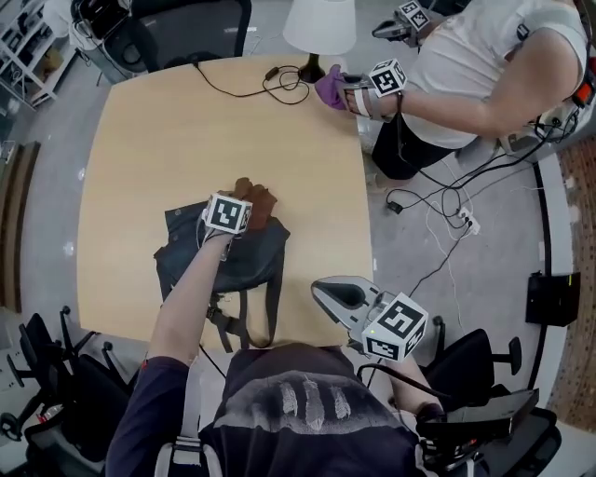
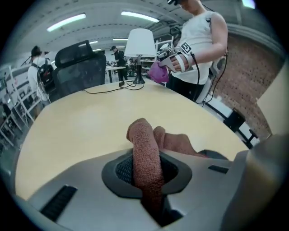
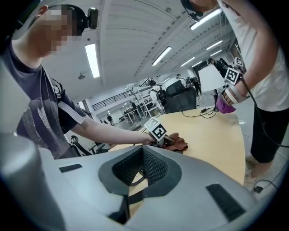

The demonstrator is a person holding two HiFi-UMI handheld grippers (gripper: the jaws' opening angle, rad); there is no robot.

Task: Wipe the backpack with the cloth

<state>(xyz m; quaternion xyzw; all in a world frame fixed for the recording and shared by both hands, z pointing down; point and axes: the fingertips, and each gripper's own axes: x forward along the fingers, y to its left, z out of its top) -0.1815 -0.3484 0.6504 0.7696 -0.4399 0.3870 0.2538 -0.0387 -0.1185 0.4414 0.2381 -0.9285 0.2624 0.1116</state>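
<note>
Centre frame, the left gripper (image 1: 248, 209) is clenched on the rust-brown terry cloth (image 1: 262, 199) atop the dark fabric backpack (image 1: 233, 263), which lies on the tan wooden table (image 1: 186, 130). At lower right, the right gripper (image 1: 322, 290) is closed on nothing. 1 white-shaded lamp (image 1: 318, 23) and a black cable (image 1: 247, 90) sit top centre.

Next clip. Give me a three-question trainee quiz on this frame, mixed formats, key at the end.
1. True or false: the brown cloth lies loose on the table, clear of both grippers.
2. Where is the right gripper? A) pressed on the backpack B) in the air by the table's near corner, empty C) resting on the floor
3. Name the white-shaded thing at the table's far edge.
Key: 1 false, the left gripper clamps it; 2 B; 3 a lamp.
</note>
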